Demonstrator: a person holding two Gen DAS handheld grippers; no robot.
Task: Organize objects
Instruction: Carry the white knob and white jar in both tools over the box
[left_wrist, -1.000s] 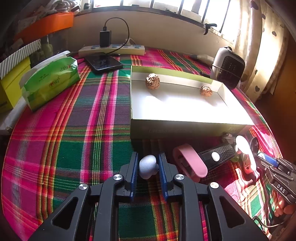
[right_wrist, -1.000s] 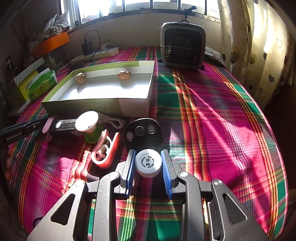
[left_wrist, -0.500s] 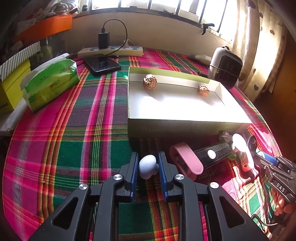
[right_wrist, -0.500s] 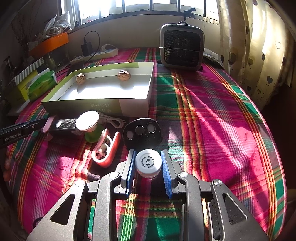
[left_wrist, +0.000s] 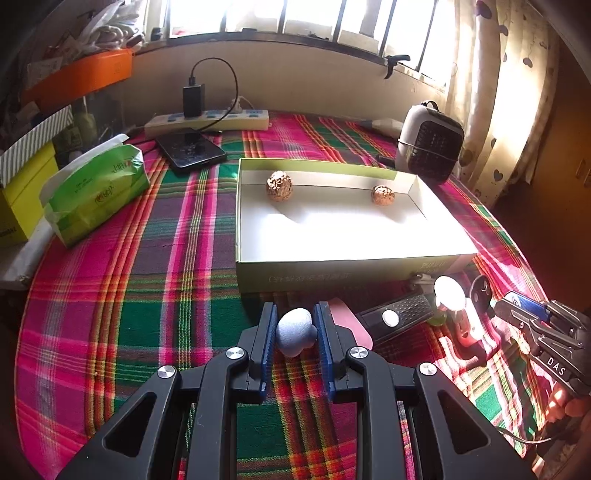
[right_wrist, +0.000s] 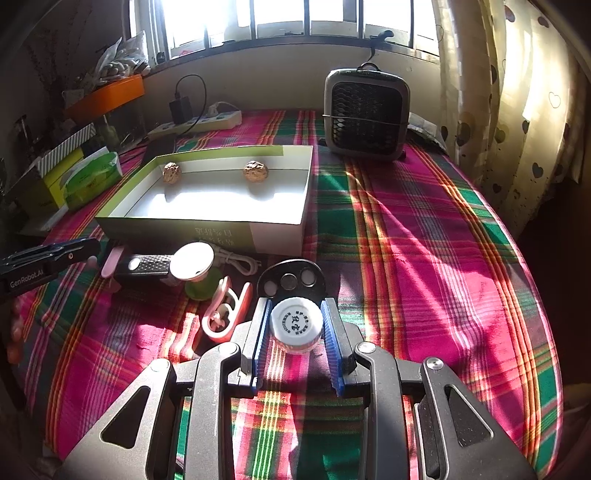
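1. Progress: the open box (left_wrist: 347, 266) at frame centre of the left wrist view holds two walnuts (left_wrist: 279, 185) only. Judged from this, the sorting is at an early stage.
2. Left gripper (left_wrist: 295, 328): its blue pads are clamped on a small pale blue-grey lump (left_wrist: 295, 330) at lower centre of the left wrist view, just short of the box's near wall. This item is not yet in the box.
3. Right gripper (right_wrist: 295, 325): its pads are clamped on a white round-capped container (right_wrist: 295, 325) at lower centre of the right wrist view. It sits well short of the box and is not yet placed.
4. Items left on the plaid cloth (right_wrist: 406, 240), in front of the box's near wall:
   - a black round case with three discs (right_wrist: 291, 280);
   - a pink clip-shaped piece (right_wrist: 225, 310);
   - a black textured bar (right_wrist: 147, 265);
   - a white disc on a green base (right_wrist: 195, 264);
   - a white cable (right_wrist: 236, 258).
5. Box contents: both walnuts rest against the far wall, well apart; the rest of the white floor is bare.
6. Other containers: the orange tray (left_wrist: 81, 75) at upper left holds clutter that cannot be identified. The green tissue pack (left_wrist: 96, 192) lies to the left of the box.
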